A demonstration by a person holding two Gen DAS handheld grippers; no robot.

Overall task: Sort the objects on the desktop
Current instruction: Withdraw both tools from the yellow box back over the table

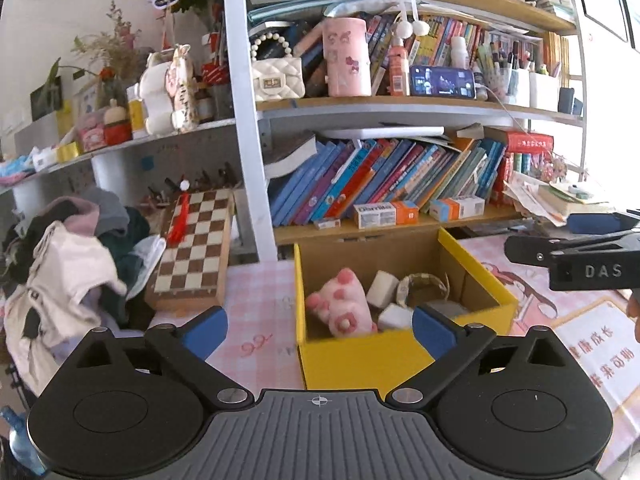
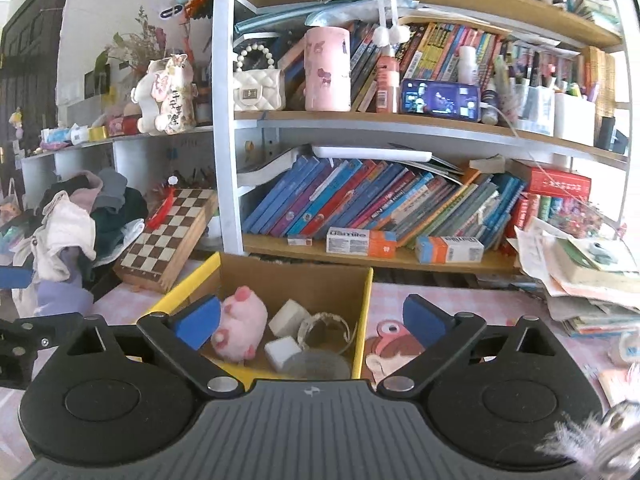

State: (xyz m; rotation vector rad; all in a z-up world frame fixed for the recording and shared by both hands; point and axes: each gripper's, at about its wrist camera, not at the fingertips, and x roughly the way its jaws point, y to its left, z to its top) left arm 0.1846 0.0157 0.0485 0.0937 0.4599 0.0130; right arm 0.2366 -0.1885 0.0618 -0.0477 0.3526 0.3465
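- I see my left gripper (image 1: 320, 326) with its blue-padded fingers spread wide and nothing between them, poised over the near wall of a yellow cardboard box (image 1: 360, 356)
- My right gripper (image 2: 312, 322) is likewise spread wide and empty, hovering at the near edge of the same yellow cardboard box (image 2: 362, 312)
- In the left wrist view, the right gripper's black body (image 1: 576, 258) shows at the right edge, well above the desk
- Inside the box lies a pink plush toy (image 1: 346, 304) on the left side, seen again from the right wrist (image 2: 240, 330)
- Just beside the plush are two white blocks (image 2: 286, 316), one behind the other; I cannot tell what they are
- A woven ring-shaped item (image 2: 324, 330) leans next to the blocks, toward the box's right wall
- A grey rounded object (image 2: 318, 364) rests at the box's near right corner
- The box stands on a pink checked desk mat (image 1: 260, 308) with cartoon prints
- A folded chessboard (image 1: 196, 248) leans left of the box, beside a heap of clothes (image 1: 68, 272)
- Behind the box stands a bookshelf (image 2: 360, 208) packed with slanting books
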